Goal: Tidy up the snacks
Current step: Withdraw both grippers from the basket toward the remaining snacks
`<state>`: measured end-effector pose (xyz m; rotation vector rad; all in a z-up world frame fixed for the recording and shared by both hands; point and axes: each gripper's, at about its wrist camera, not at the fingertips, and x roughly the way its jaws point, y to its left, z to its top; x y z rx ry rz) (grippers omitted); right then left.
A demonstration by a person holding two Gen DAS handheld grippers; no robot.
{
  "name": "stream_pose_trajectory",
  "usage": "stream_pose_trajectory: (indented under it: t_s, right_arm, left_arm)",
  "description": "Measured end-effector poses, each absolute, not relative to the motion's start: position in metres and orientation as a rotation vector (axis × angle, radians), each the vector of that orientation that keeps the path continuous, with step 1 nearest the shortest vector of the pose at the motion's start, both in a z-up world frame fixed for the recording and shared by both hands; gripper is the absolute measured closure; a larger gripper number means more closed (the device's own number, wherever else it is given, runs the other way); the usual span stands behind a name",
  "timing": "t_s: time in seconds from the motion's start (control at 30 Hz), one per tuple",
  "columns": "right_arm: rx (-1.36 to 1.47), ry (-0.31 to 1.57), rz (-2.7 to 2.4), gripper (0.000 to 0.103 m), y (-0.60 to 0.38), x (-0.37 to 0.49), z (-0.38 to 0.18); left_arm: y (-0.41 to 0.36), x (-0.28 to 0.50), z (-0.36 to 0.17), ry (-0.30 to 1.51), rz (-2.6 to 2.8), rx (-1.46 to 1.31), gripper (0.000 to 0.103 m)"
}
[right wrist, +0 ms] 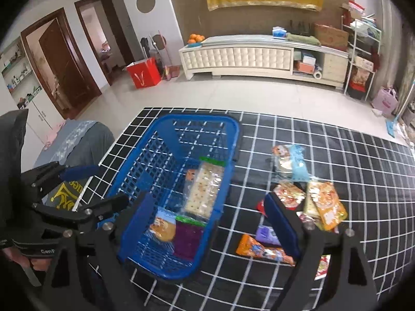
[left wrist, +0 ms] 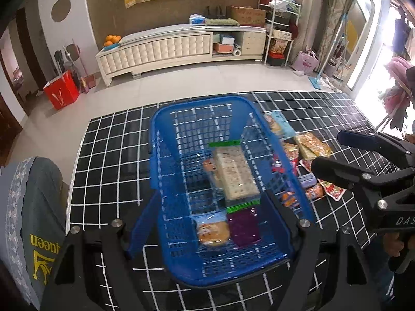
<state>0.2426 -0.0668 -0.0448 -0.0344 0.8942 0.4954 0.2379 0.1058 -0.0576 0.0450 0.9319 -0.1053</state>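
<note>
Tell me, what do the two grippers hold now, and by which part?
Nothing. The left gripper and right gripper both have open, empty jaws above the blue basket.

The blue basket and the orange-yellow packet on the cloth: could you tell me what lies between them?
In the right wrist view, only bare checked cloth separates the blue basket from the orange-yellow packet.

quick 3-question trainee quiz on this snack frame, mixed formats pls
1. True or false: the blue basket is empty.
2. Where do the loose snack packets lie on the grid cloth in the right wrist view: A) left of the basket B) right of it?
3. Fill in: the left gripper and right gripper each hold ____.

Key: 1 false, crackers pack inside; 2 B; 3 nothing.
</note>
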Motion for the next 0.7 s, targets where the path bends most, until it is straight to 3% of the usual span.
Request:
stream_pose_trajectory:
  t_s: [0.7]
  right_arm:
    - [0.051, 1.008, 0.333, 0.013, -0.217, 0.250, -0.073]
  left_arm:
    - [-0.032, 0.257, -0.063, 0.966, -0.197, 0.082, 0.026]
